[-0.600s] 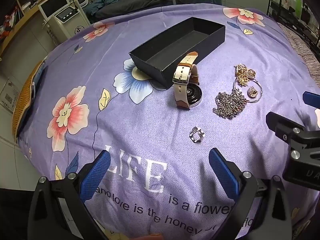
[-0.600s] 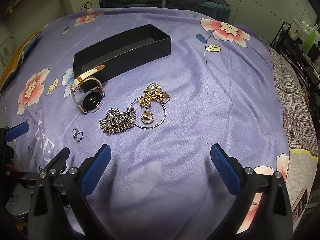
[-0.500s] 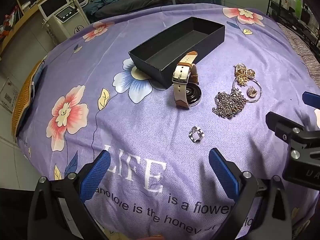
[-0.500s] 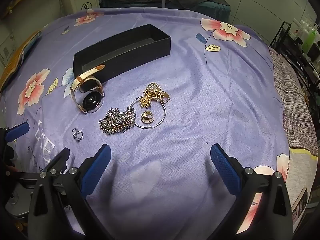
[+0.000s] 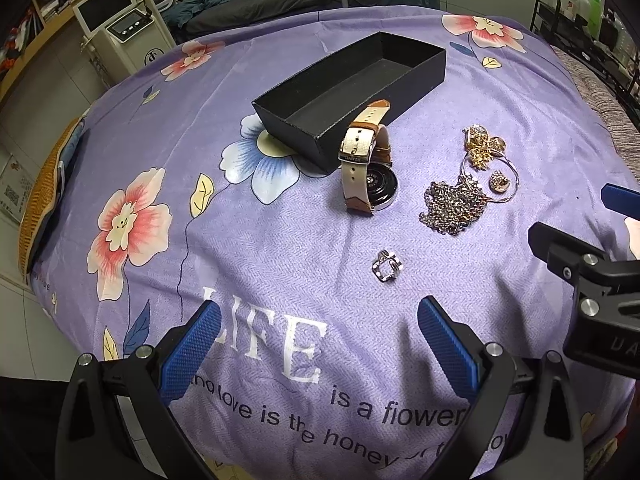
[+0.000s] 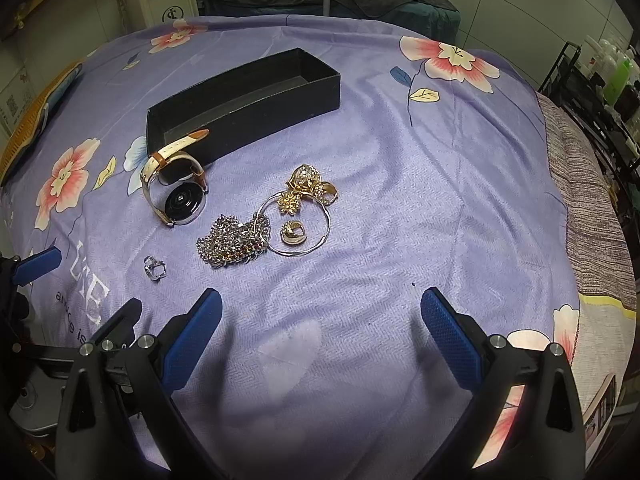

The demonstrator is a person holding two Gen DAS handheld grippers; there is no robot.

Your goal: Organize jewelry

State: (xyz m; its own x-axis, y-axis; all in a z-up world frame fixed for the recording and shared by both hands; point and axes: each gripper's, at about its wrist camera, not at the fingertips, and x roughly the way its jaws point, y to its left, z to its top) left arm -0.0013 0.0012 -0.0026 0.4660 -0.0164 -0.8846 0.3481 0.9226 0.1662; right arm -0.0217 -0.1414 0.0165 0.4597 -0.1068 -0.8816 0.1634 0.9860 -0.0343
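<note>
Silver ring (image 5: 386,266) lies on the bed just beyond my left tongs (image 5: 318,334), nearer them than my right tongs (image 6: 320,320), both spread open, empty.

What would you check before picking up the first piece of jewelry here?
1. Black box open with room inside: ok.
2. Left gripper open, holding nothing: ok.
3. Right gripper open, holding nothing: ok.
4. Small silver ring lying alone, easy to grab: ok.
5. Silver chain separate from the bangle: not ok, they overlap.
6. Watch clear of the box: not ok, its strap leans against it.
</note>
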